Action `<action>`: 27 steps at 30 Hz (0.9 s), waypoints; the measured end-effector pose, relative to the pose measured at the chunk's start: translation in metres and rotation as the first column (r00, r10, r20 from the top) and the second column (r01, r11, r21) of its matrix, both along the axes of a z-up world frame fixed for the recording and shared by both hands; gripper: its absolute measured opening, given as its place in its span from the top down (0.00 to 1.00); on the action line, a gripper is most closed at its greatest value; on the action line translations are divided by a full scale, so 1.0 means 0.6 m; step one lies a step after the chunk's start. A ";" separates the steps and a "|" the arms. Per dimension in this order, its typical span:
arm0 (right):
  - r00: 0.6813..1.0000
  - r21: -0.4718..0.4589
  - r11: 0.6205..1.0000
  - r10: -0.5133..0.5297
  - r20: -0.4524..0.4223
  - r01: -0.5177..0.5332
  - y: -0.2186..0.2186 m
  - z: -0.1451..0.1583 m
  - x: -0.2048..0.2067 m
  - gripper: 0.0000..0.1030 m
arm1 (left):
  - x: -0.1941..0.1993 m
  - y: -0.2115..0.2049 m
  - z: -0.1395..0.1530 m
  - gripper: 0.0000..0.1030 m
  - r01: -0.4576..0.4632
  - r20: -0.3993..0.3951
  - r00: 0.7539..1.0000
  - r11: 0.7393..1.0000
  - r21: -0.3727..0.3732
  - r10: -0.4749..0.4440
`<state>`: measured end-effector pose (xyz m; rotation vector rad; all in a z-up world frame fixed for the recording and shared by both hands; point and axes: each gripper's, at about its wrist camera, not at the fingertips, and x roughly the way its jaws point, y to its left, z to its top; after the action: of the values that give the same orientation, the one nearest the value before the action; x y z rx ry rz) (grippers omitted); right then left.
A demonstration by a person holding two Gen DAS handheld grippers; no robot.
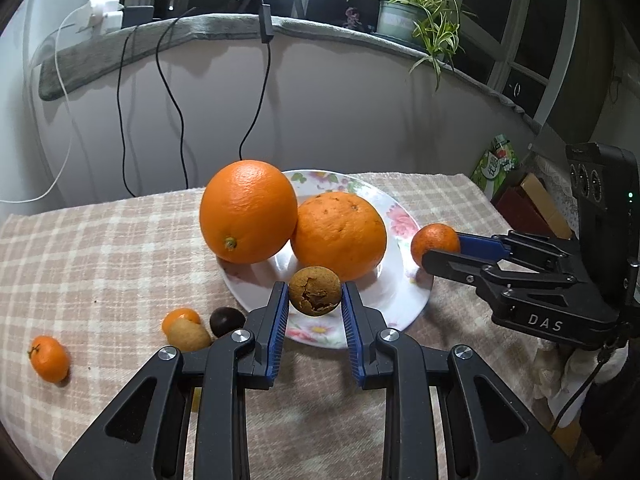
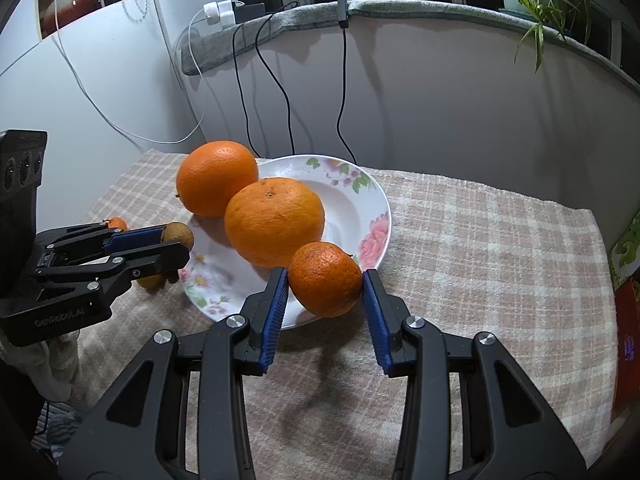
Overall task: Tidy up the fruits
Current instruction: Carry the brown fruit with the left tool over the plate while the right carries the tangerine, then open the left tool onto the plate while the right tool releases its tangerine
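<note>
Fruits going onto plate [image 1: 400,308]: two oranges [image 1: 248,212] already there, touching. Left gripper [image 1: 315,298] pinches cracked brown fruit [image 1: 315,291] above plate's 6 o'clock rim. Right gripper [image 2: 325,280] clamps mandarin [image 2: 325,279] over rim at plate's 5 o'clock in right view. Best: lower each into bare bowl, clear of oranges, release low so nothing rolls. Brown fruit fragile, no extra squeeze. Loose fruits [image 1: 188,328] wait on cloth [image 1: 100,240], 8 o'clock of plate.

Small fruits [image 2: 154,280] half-hidden behind left hand-held gripper [image 2: 176,246]
</note>
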<state>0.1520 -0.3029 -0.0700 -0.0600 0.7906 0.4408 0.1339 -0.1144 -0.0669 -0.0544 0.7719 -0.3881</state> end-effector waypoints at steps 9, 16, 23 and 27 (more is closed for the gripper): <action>1.000 -0.002 1.000 0.012 -0.001 -0.012 0.002 -0.002 0.006 0.61 | 0.004 -0.006 -0.001 0.75 0.004 -0.004 1.000 1.000 -0.002 -0.004; 1.000 -0.021 1.000 0.021 0.003 -0.021 0.012 -0.005 0.004 0.61 | 0.000 -0.006 0.005 0.54 -0.002 0.012 1.000 1.000 -0.001 0.002; 0.998 0.001 1.000 0.010 0.054 -0.010 0.010 0.014 -0.006 0.26 | -0.001 0.002 0.009 0.53 -0.015 0.014 1.000 1.000 -0.007 0.015; 0.998 -0.001 1.000 0.006 0.063 -0.006 0.009 0.022 -0.010 0.26 | -0.006 0.008 0.011 0.53 -0.020 0.018 1.000 1.000 -0.012 0.020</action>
<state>0.1460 -0.2973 -0.0570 -0.0764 0.7284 0.4425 0.1300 -0.1094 -0.0603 -0.0691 0.7505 -0.3738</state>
